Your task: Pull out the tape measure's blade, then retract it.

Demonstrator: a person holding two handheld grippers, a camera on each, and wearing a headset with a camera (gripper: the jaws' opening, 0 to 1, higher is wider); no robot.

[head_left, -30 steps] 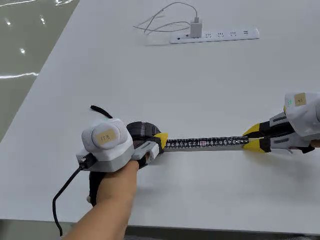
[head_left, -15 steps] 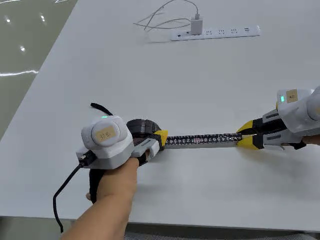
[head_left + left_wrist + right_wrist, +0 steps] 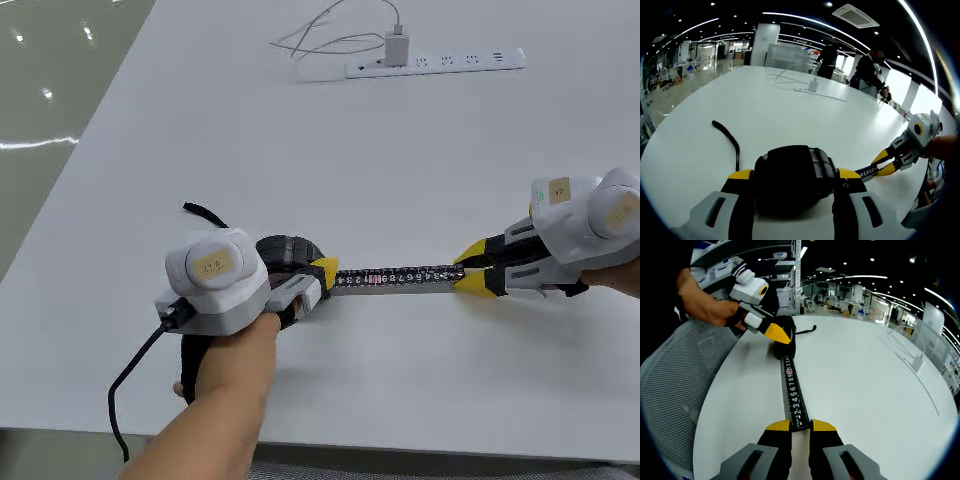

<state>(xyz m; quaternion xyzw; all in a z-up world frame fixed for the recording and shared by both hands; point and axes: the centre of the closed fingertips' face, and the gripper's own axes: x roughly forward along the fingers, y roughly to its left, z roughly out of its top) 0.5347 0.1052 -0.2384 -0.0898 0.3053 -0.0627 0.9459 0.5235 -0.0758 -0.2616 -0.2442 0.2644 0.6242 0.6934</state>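
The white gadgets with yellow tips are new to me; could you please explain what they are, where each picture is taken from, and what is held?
They are hand-held grippers, one in each of a person's hands; there is no robot arm. The head view comes from a headset camera looking down at the white table. The two round pictures come from cameras riding on the grippers. The left gripper clamps the black tape measure case; the right gripper pinches the end of the blade, pulled out along the table between them. A black strap lies beside the case, and a power strip with a charger lies at the far side.
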